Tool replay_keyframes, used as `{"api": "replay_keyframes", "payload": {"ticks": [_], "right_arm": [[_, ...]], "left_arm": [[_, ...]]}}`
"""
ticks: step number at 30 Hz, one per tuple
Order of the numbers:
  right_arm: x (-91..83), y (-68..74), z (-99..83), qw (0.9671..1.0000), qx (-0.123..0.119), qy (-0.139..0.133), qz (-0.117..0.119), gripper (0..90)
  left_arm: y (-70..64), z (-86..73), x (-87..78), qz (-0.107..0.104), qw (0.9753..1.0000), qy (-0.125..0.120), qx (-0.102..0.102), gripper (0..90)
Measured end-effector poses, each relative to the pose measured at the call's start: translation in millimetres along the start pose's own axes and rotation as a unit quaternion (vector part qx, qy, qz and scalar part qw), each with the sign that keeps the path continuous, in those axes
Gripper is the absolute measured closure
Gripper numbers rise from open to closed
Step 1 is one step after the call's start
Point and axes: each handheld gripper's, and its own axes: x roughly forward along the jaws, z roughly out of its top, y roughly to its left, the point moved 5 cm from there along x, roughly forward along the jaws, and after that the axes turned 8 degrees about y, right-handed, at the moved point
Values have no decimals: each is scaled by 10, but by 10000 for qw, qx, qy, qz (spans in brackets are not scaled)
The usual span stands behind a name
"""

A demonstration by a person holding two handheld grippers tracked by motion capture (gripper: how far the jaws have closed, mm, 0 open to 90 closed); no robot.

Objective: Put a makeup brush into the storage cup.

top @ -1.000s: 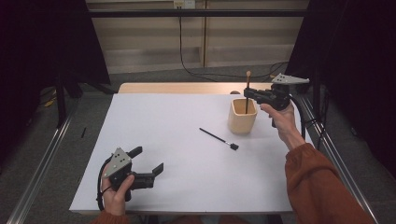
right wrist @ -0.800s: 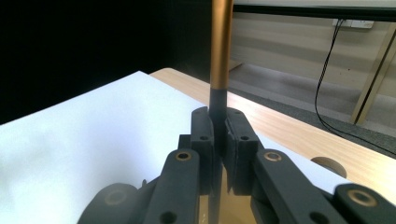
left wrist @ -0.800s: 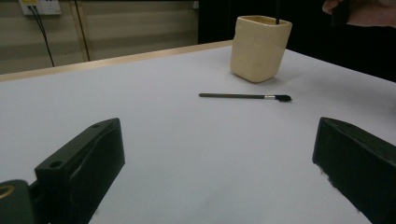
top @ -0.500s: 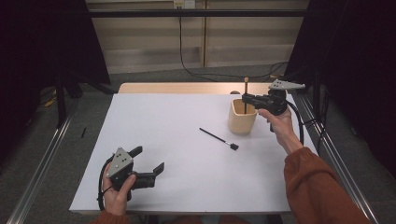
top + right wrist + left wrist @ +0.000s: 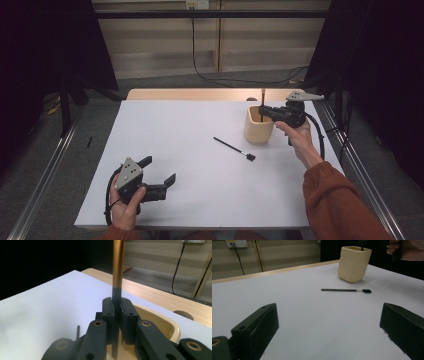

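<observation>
Right gripper view: right gripper (image 5: 117,317) clamps the upright brush (image 5: 118,267) over the cup (image 5: 259,126), ready to drop in. Left gripper (image 5: 159,176), at seven o'clock, gapes idle.

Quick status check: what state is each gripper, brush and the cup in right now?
Right gripper: shut on upright brush, over the cup.
Upright brush: vertical, lower end inside the cup.
Cup: upright on the table, open top.
Loose brush: lying flat on the table, beside the cup, untouched.
Left gripper: open, holding nothing, low over the table's near left.
</observation>
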Motion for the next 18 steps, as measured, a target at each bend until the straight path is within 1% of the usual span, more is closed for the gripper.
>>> {"api": "replay_keyframes", "payload": {"ticks": [5, 11, 15, 16, 18], "right_arm": [[19, 1, -18, 10000, -6, 45, -1, 831], [20, -14, -51, 10000, 15, 65, -31, 825], [10, -32, -56, 9999, 39, 75, -57, 756], [8, -31, -57, 10000, 44, 77, -22, 741], [2, -39, -60, 9999, 112, 78, -47, 664]], "left_arm": [[9, -2, -3, -6, 10000, -6, -47, 22], [9, -2, -4, -5, 10000, -11, -31, 21], [11, -1, -5, 0, 10000, -18, -37, 21], [12, -2, -5, -7, 10000, -13, -34, 21], [10, -2, -4, -28, 10000, -17, -52, 21]]}}
